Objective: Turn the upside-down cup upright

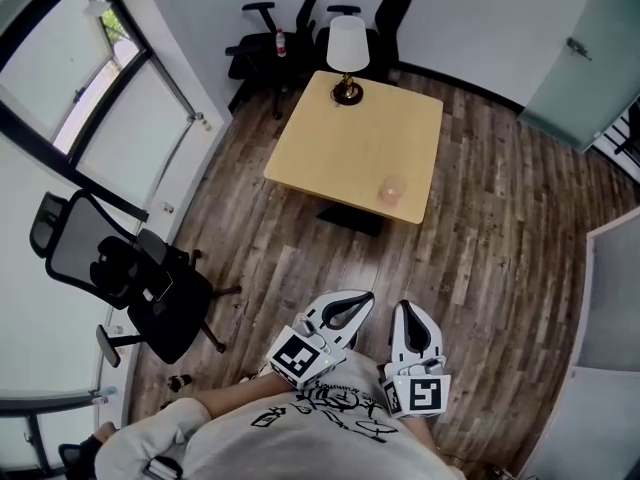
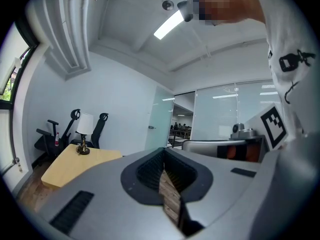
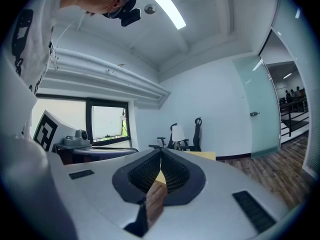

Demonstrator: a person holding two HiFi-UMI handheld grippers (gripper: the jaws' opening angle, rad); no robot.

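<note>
A pale pink see-through cup [image 1: 392, 190] stands near the front right corner of the light wooden table [image 1: 340, 158]; it is too small to tell which way up it is. Both grippers are held close to my body, well short of the table over the wooden floor. The left gripper [image 1: 362, 300] is shut with nothing in it, and its jaws meet in the left gripper view [image 2: 163, 151]. Beside it, the right gripper [image 1: 407, 310] is also shut and empty [image 3: 161, 153]. The cup does not show in either gripper view.
A table lamp [image 1: 347, 58] with a white shade stands at the table's far edge. Black office chairs [image 1: 270, 38] line the back wall. Another black chair [image 1: 125, 278] stands to my left by the window. A glass door [image 1: 585, 58] is at the far right.
</note>
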